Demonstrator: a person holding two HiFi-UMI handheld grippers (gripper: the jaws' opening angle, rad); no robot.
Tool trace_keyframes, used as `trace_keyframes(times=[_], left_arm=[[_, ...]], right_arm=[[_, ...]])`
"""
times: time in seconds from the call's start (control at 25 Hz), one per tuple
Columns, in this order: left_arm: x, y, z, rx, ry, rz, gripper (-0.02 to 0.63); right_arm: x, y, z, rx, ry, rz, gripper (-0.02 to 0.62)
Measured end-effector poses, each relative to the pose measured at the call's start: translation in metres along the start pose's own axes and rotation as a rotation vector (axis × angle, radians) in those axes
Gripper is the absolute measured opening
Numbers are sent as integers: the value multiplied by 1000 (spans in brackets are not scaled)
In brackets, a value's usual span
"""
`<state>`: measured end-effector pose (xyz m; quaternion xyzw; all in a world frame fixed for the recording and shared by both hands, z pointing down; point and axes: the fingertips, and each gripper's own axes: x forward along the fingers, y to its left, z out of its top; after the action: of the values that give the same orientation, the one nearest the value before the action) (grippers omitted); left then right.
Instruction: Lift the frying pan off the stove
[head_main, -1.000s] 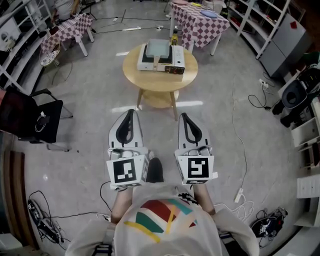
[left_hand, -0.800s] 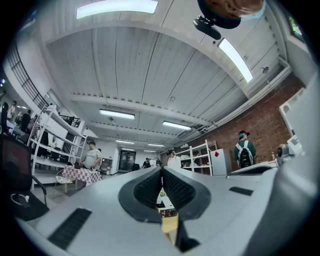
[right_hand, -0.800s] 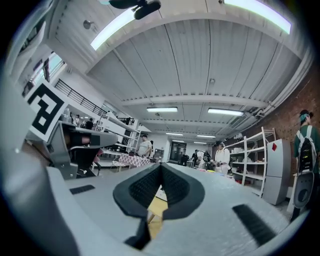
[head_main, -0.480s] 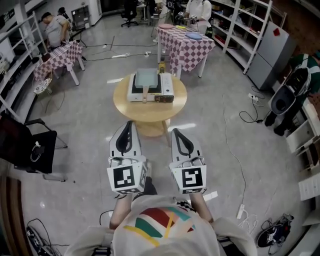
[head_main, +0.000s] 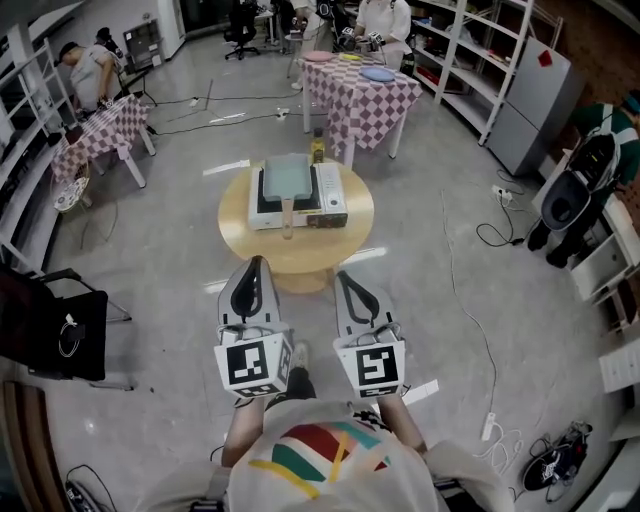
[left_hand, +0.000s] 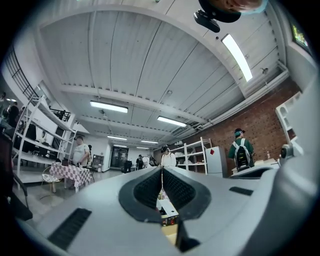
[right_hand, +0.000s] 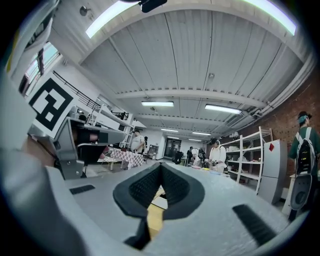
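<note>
A square grey-green frying pan sits on a white portable stove, its wooden handle pointing toward me. The stove stands on a round wooden table a short way ahead. My left gripper and right gripper are held side by side in front of my chest, short of the table's near edge. Both point at the table, both are shut, and neither holds anything. In the left gripper view the left gripper's pads meet along a thin line. The right gripper's pads touch at the tip in the right gripper view.
A dark bottle stands behind the stove. Checkered tables and people are farther back. A black chair is at my left, shelving and a grey cabinet at the right. Cables lie on the floor.
The table with the stove and pan has come nearer as I walked toward it. Both grippers have kept shut and side by side, travelling forward with me.
</note>
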<state>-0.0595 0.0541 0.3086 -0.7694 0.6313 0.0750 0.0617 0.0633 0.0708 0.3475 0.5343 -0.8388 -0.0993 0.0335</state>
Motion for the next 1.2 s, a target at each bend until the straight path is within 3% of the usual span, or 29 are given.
trace_keyframes(times=[0.32,0.8,1.2], left_arm=[[64,45,-24,51,29,8,6],[179,114,-65,59,72,-7,6],[259,147,-100,28,107,-43,6]], right_arm=[[73,-33,-14,18,30,-92,-2],[188,-81,-34,10,78,-196,-2],[269,-96,-60,18,123,-211,-2]])
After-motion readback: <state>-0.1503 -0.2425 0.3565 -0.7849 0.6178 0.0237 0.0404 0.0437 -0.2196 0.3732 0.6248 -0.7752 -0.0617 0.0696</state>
